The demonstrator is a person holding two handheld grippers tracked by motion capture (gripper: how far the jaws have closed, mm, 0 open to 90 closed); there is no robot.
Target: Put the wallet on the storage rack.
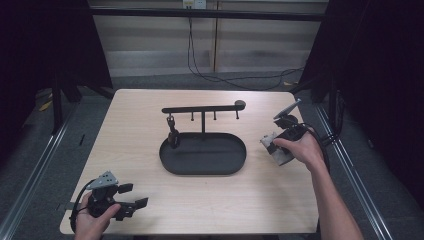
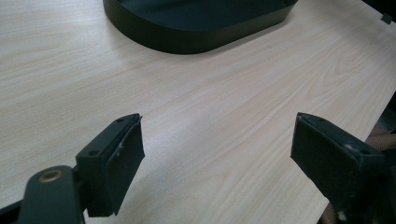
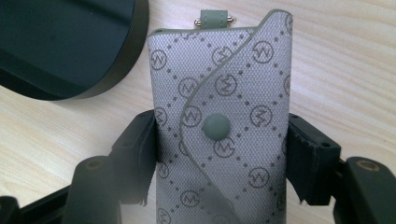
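Observation:
A grey patterned key pouch (image 3: pixel 224 126) with a snap button and a small loop at its far end is clamped between the jaws of my right gripper (image 3: pixel 219 158). In the high view that right gripper (image 1: pixel 274 149) holds the pouch (image 1: pixel 270 145) just above the table, right of the black oval tray (image 1: pixel 172 165). A black stand with a hook bar (image 1: pixel 202 108) rises from the tray, and a dark item (image 1: pixel 173 132) hangs from one hook. My left gripper (image 1: pixel 131 196) rests open near the table's front left corner, its fingers (image 2: pixel 119 161) apart over bare wood.
The tray's rim (image 2: pixel 187 39) lies ahead of the left gripper, and its curved wall (image 3: pixel 112 70) sits close on the left of the pouch. The table's right edge (image 1: pixel 305 150) runs close behind the right hand. Cables trail on the floor beyond the table.

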